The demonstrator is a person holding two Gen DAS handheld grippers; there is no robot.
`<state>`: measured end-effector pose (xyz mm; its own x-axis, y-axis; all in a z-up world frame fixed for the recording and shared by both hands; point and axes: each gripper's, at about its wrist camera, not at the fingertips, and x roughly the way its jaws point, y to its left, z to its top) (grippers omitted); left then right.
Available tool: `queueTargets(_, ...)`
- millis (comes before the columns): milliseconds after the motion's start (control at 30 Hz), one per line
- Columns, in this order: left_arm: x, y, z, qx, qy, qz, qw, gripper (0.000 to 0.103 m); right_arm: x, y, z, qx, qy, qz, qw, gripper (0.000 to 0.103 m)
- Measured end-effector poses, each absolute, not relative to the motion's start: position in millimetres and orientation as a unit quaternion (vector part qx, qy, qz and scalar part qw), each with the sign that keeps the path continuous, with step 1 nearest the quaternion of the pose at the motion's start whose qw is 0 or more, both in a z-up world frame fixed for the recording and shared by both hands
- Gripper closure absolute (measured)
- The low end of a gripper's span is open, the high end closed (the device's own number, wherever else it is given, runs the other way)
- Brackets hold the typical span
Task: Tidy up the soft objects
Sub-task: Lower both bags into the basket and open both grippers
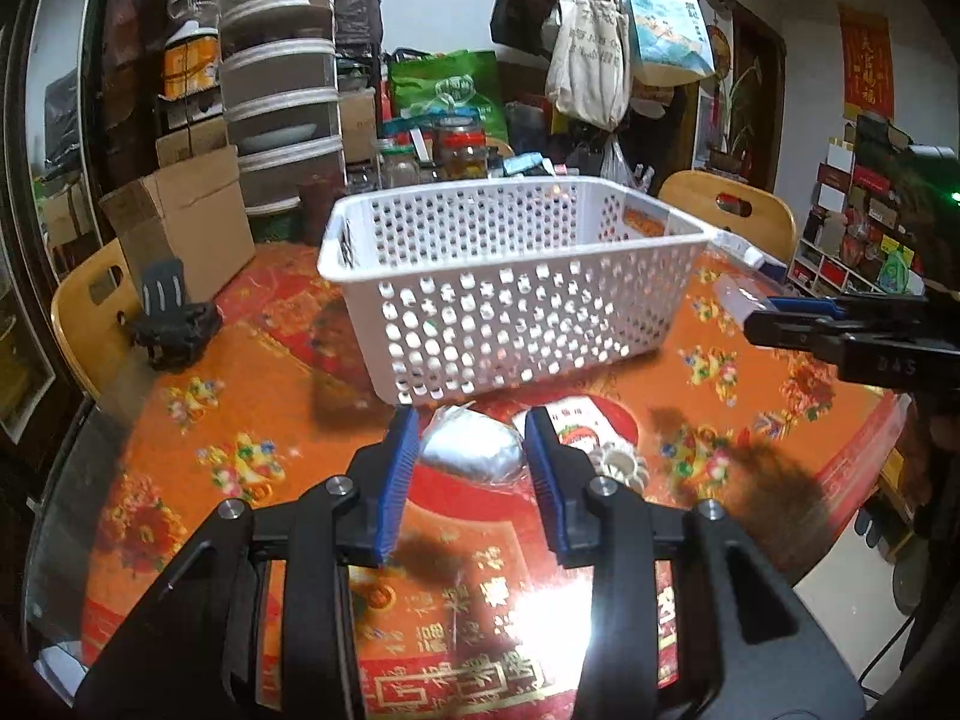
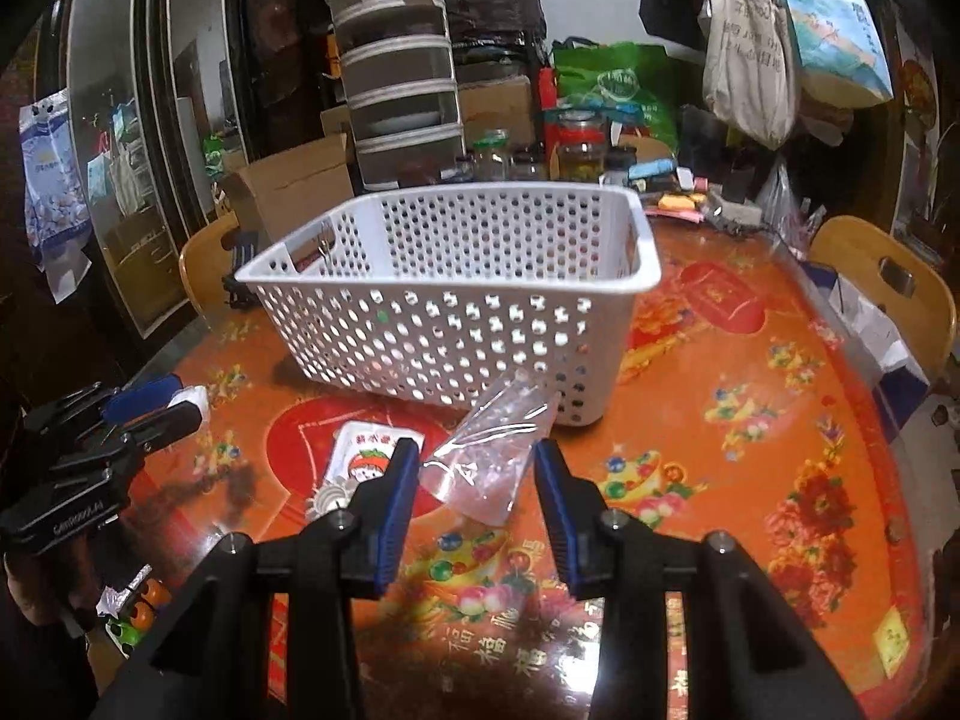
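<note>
- The white basket [image 1: 510,294] sat on the round table [image 1: 252,360] with its orange-red cloth, at about 12 o'clock from both tongs. I couldn't make out anything inside it.
- Left gripper [image 1: 471,456] was spread wide, blue pads either side of a silvery-white pouch [image 1: 471,447] lying on the cloth. Couldn't tell if the pads touched it, looked like just beside.
- At 1 o'clock of that pouch, a little packet [image 1: 579,423] with a red cartoon print, and a small white ruffled thing [image 1: 621,465] right next to it.
- Right gripper [image 2: 474,474] was spread too, around a clear plastic bag [image 2: 489,456] whose tip leaned up against the basket's near wall.
- From the right wrist, the cartoon packet was at 10 o'clock of the bag, close by.
- A cardboard box [image 1: 186,222] stood at 10 o'clock of the basket, with jars [image 1: 459,150] behind it at 12.
</note>
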<state>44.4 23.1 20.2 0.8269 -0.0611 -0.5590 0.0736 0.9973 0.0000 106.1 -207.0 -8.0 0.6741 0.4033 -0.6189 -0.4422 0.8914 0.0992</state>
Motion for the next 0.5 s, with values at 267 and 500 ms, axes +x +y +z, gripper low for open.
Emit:
queueTargets(267, 56, 31, 71, 0.007, 0.265, -0.039, 0.963, 0.069, 108, -208, 32, -0.039, 0.308, 0.236, 0.921, 0.064)
queueTargets(500, 88, 36, 118, -0.008, 0.254, -0.049, 0.966, 0.069, 131, -202, 66, -0.045, 0.291, 0.241, 0.925, 0.064)
